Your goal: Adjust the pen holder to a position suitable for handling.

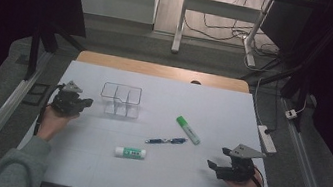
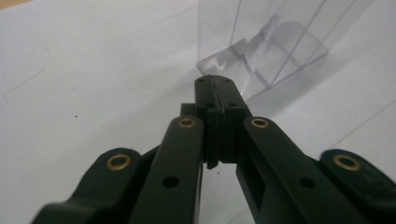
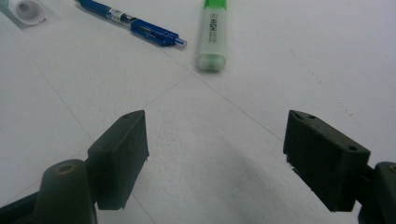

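Nothing has gone into the clear organizer (image 1: pixel 121 100) yet, as far as I can judge: its compartments look empty, and all three loose items lie out on the white table (image 1: pixel 92 163). The work seems to be at its very start, with the tidying of the pieces into the organizer left to do (that is my reading of the layout, not something I can see underway). My left gripper (image 1: pixel 83 102) sits just beside the organizer's left wall, its jaws pressed fully together with nothing between them; in the left gripper view the closed tips (image 2: pixel 215 84) point at the base of the organizer (image 2: pixel 275 42), near it, though I cannot tell whether they touch. My right gripper (image 1: pixel 214 165) rests low near the table's right front, jaws spread wide and holding nothing. In the right gripper view the gap faces the green highlighter (image 3: pixel 212 35), which lies flat ahead, with the blue pen (image 3: pixel 135 24) to its left and the end of the glue stick (image 3: pixel 25 10) off in the far corner. From above, the highlighter (image 1: pixel 188 130) is the closest to my right gripper, the pen (image 1: pixel 165 140) lies just beside it, and the glue stick (image 1: pixel 130 152) sits nearer the front, well apart from the organizer.
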`<state>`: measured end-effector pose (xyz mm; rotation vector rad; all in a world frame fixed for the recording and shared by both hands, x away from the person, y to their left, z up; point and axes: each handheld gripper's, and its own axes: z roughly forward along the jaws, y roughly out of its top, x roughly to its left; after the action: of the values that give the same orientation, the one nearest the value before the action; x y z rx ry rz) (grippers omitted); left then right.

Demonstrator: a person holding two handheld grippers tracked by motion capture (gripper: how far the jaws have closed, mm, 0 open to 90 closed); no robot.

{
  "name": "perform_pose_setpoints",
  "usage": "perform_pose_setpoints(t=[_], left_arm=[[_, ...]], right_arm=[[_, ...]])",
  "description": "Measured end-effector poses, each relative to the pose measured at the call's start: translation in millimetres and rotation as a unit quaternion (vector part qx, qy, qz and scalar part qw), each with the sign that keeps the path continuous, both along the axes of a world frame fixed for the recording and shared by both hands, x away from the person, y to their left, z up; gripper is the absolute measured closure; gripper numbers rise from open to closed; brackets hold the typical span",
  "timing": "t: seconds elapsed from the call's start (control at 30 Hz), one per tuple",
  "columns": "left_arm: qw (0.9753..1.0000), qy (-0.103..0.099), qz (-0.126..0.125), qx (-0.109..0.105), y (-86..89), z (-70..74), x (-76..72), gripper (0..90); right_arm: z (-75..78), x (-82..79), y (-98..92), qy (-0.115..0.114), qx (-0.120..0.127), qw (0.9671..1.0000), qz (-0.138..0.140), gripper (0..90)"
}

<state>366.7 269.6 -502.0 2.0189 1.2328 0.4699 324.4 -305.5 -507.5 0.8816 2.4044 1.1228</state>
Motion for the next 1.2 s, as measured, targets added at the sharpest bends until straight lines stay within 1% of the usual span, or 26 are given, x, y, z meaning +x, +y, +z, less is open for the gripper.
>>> perform_pose_setpoints(t=[0.27, 0.4, 0.6, 0.7, 0.8, 0.87, 1.0, 1.2], left_arm=[[0.9999, 0.006, 0.008, -0.002, 0.4, -5.3, 13.8, 88.9], [0.9999, 0.007, 0.004, -0.006, -2.3, -8.0, 20.4, 88.9], [0.9998, 0.013, -0.009, -0.008, -10.9, -11.5, 28.9, 88.9], [0.9998, 0.014, -0.015, -0.005, -15.4, -11.8, 30.7, 88.9], [0.9997, 0.016, -0.019, -0.008, -17.7, -12.0, 31.6, 88.8], [0.9997, 0.016, -0.018, -0.004, -19.3, -11.9, 32.1, 88.9], [0.9996, 0.018, -0.016, -0.011, -18.5, -12.0, 32.8, 88.9], [0.9996, 0.018, -0.018, -0.01, -21.7, -12.0, 33.6, 88.9]], right_arm=[[0.0, 0.2, -0.6, 0.0, 0.0, 1.0, -0.002, 21.4], [-0.6, 0.7, -0.5, 0.001, -0.002, 1.0, -0.002, 21.4], [-0.8, 0.6, -0.6, 0.002, -0.003, 1.0, -0.002, 21.4], [-0.8, 0.6, -0.6, 0.002, -0.003, 1.0, -0.004, 21.4], [-0.3, 0.4, -0.9, 0.001, -0.003, 1.0, -0.005, 21.4], [-0.3, 0.3, -1.0, 0.001, -0.003, 1.0, -0.005, 21.4], [-1.0, 0.6, -0.7, 0.003, -0.004, 1.0, -0.004, 21.4], [-1.2, 0.8, -0.7, 0.003, -0.005, 1.0, -0.005, 21.4]])
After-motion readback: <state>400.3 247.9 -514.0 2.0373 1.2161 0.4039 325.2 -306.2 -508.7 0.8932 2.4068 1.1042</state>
